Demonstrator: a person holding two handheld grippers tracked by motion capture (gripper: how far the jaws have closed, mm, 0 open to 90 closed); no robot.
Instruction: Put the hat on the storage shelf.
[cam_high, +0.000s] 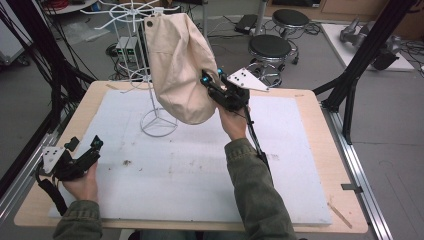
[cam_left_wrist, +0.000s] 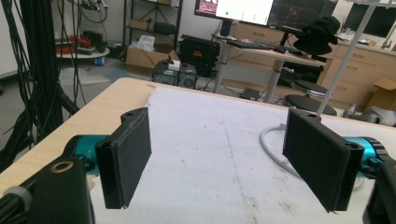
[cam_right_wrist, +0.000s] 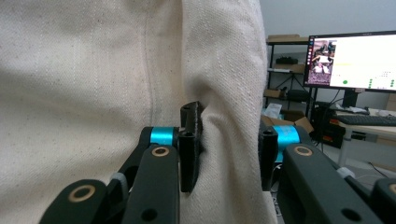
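Grabbing the bag off the rack

My right gripper (cam_high: 211, 80) is pinching a canvas bag (cam_high: 177, 65) fold at its 3 o'clock side; left gripper (cam_high: 85, 145) is idling wide open. Next I'm guessing: lift it clear of the hook.

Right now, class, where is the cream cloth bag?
In the high view the cream cloth bag hangs from the white wire rack at the table's far middle, its right side pinched by the right gripper.

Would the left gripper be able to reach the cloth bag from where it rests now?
Probably yes: the left gripper, jaws open, has bare mat ahead, though the bag hangs higher, pinched by the right gripper.
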